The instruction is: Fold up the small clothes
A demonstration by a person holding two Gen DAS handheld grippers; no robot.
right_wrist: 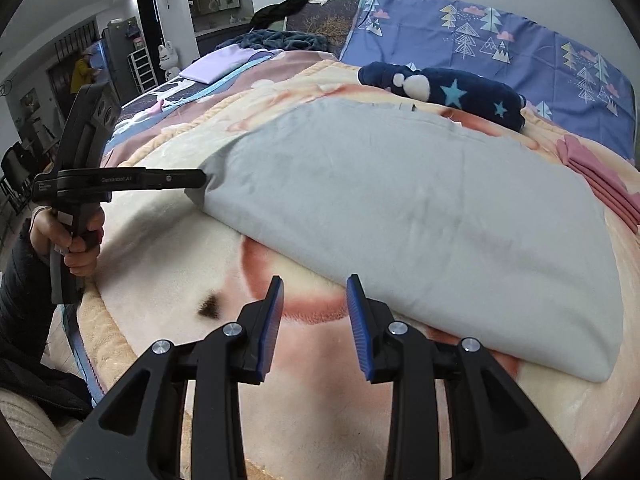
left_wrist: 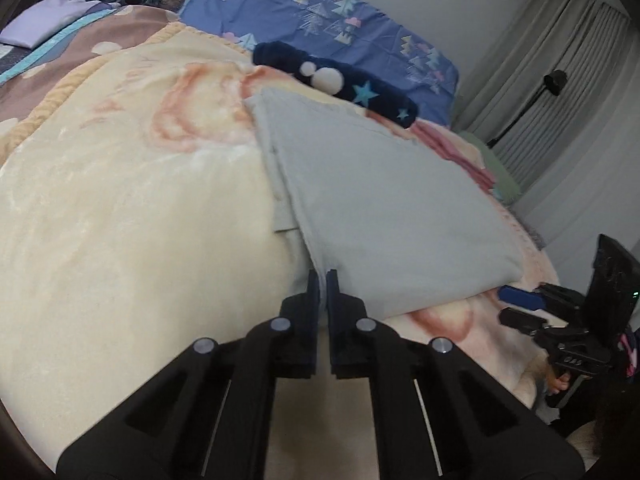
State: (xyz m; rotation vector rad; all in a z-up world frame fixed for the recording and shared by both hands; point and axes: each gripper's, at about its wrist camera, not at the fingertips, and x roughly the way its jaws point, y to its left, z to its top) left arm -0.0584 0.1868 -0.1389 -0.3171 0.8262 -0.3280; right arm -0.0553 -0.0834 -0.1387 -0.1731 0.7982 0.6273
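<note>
A light grey garment (left_wrist: 384, 208) lies partly folded on the cream blanket (left_wrist: 132, 208) of a bed. My left gripper (left_wrist: 323, 276) is shut on the garment's near corner and holds it slightly raised; it shows in the right wrist view (right_wrist: 202, 178) pinching that corner at the left. The garment (right_wrist: 420, 216) spreads across the middle of the right wrist view. My right gripper (right_wrist: 315, 284) is open and empty, just in front of the garment's near edge, above the blanket (right_wrist: 168, 280). It also shows at the right of the left wrist view (left_wrist: 508, 306).
A navy plush garment with stars (left_wrist: 340, 80) (right_wrist: 452, 88) lies behind the grey one. Folded pink clothes (right_wrist: 600, 176) (left_wrist: 460, 152) sit at the right. A blue patterned sheet (right_wrist: 500, 40) covers the back. Curtains (left_wrist: 580, 100) hang at the right.
</note>
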